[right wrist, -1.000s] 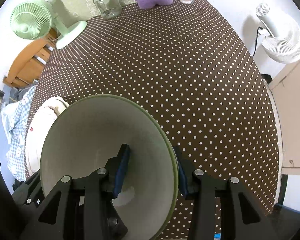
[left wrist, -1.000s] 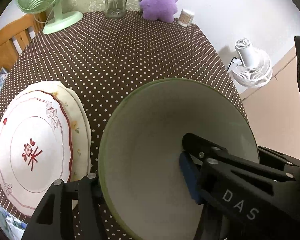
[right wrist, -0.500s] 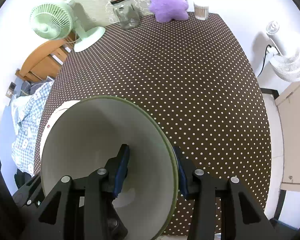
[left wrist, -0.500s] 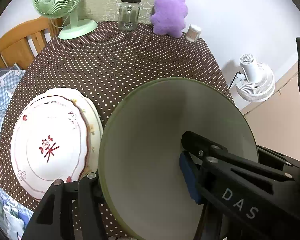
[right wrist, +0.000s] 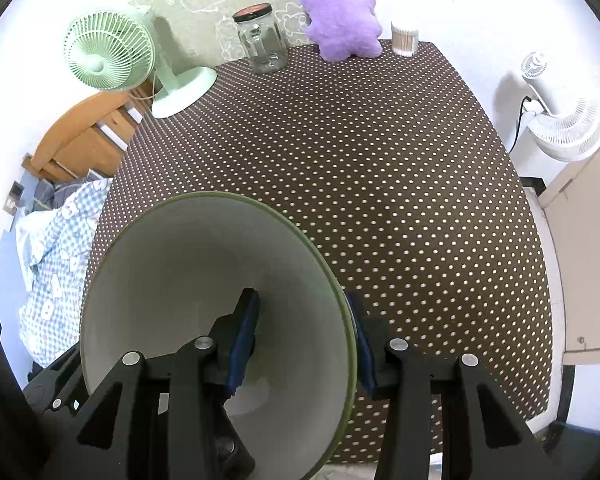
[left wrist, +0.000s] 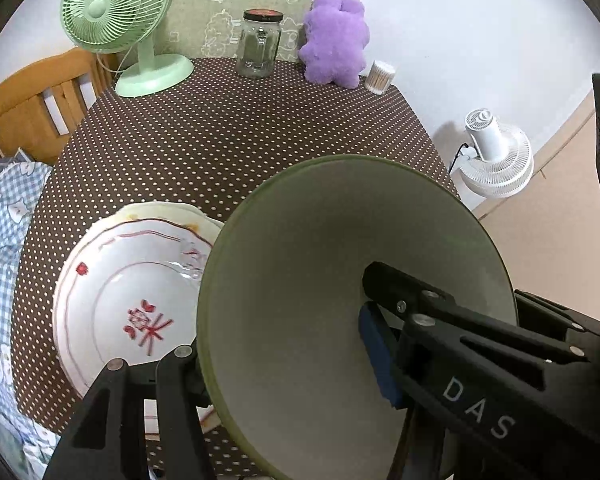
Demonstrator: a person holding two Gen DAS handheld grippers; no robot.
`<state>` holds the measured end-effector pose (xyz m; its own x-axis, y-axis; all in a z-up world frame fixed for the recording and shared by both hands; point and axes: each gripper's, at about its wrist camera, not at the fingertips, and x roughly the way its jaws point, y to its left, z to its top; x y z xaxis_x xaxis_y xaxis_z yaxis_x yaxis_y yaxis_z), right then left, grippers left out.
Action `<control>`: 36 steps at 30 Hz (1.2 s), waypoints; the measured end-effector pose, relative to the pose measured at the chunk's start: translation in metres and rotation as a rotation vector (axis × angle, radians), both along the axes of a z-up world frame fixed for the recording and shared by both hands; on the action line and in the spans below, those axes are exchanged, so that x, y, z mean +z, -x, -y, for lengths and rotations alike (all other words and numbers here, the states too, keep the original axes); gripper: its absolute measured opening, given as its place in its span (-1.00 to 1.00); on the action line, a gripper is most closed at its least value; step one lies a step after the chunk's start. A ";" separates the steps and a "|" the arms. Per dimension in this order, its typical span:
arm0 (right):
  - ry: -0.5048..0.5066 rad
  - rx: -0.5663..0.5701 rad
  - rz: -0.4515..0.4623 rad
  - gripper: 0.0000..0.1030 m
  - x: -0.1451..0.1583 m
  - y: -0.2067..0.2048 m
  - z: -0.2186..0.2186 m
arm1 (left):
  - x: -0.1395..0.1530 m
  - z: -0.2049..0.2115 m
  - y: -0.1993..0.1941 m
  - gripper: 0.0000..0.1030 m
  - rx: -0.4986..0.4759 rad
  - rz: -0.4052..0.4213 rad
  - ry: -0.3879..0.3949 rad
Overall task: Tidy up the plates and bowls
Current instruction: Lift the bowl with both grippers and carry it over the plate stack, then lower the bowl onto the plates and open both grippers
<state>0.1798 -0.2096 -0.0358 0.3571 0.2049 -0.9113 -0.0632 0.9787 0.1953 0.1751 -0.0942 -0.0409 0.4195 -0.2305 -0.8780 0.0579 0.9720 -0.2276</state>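
A large green-rimmed bowl (left wrist: 300,280) is held above the dotted table, and it also fills the lower left of the right wrist view (right wrist: 188,280). My left gripper (left wrist: 276,344) is shut on its left wall. My right gripper (right wrist: 304,332) is shut on its right wall, one finger inside and one outside. A stack of white plates with a red flower (left wrist: 132,300) lies on the table at the left, partly hidden behind the bowl. In the right wrist view the bowl hides the plates.
At the far edge of the brown dotted table (right wrist: 380,168) stand a green desk fan (left wrist: 116,28), a glass jar (left wrist: 260,44), a purple plush toy (left wrist: 336,40) and a cup of cotton swabs (left wrist: 380,76). A white floor fan (left wrist: 496,160) stands at the right, a wooden chair (left wrist: 28,108) at the left.
Both grippers have lifted the bowl higher and pulled back from the table. The far objects and the table's near edge have come into view. The grips have not changed.
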 end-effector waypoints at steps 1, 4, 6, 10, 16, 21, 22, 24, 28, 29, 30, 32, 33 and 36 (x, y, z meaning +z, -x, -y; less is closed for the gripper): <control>0.001 -0.003 0.001 -0.07 0.001 -0.001 -0.003 | 0.001 -0.003 0.000 0.14 -0.004 0.000 0.001; 0.006 -0.016 0.003 -0.07 0.002 -0.001 -0.017 | 0.002 -0.016 -0.002 0.14 -0.015 0.001 0.002; 0.009 -0.018 0.005 -0.07 0.003 -0.002 -0.026 | 0.003 -0.026 -0.002 0.14 -0.018 0.002 0.000; 0.010 -0.023 0.011 -0.07 0.004 -0.003 -0.046 | 0.003 -0.044 -0.002 0.14 -0.022 0.004 0.000; 0.004 -0.026 0.000 -0.07 0.000 -0.006 -0.076 | 0.000 -0.072 -0.002 0.14 -0.019 -0.004 -0.004; 0.003 -0.020 -0.009 -0.07 -0.007 -0.006 -0.102 | -0.005 -0.095 -0.003 0.14 -0.009 -0.016 -0.002; 0.003 -0.019 -0.011 -0.07 -0.008 -0.007 -0.106 | -0.006 -0.100 -0.003 0.14 -0.007 -0.018 -0.001; 0.005 -0.017 -0.016 -0.07 -0.010 -0.007 -0.115 | -0.008 -0.106 -0.003 0.14 -0.004 -0.023 0.002; 0.007 -0.014 -0.029 -0.07 -0.015 -0.009 -0.128 | -0.013 -0.119 -0.006 0.14 0.002 -0.038 0.002; 0.010 -0.013 -0.033 -0.07 -0.017 -0.009 -0.132 | -0.015 -0.122 -0.006 0.14 0.003 -0.044 0.002; 0.010 -0.014 -0.038 -0.07 -0.019 -0.010 -0.134 | -0.017 -0.125 -0.008 0.14 0.004 -0.049 0.004; 0.011 -0.014 -0.048 -0.07 -0.022 -0.012 -0.139 | -0.021 -0.129 -0.011 0.14 0.004 -0.061 0.006; 0.012 -0.015 -0.054 -0.07 -0.025 -0.013 -0.142 | -0.022 -0.131 -0.011 0.14 0.004 -0.066 0.007; 0.016 -0.020 -0.074 -0.07 -0.032 -0.016 -0.148 | -0.028 -0.136 -0.016 0.14 0.000 -0.086 0.013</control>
<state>0.1961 -0.0621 -0.0675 0.2922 0.1831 -0.9387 -0.0294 0.9828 0.1825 0.1910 0.0417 -0.0691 0.3428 -0.2426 -0.9076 0.0380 0.9689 -0.2446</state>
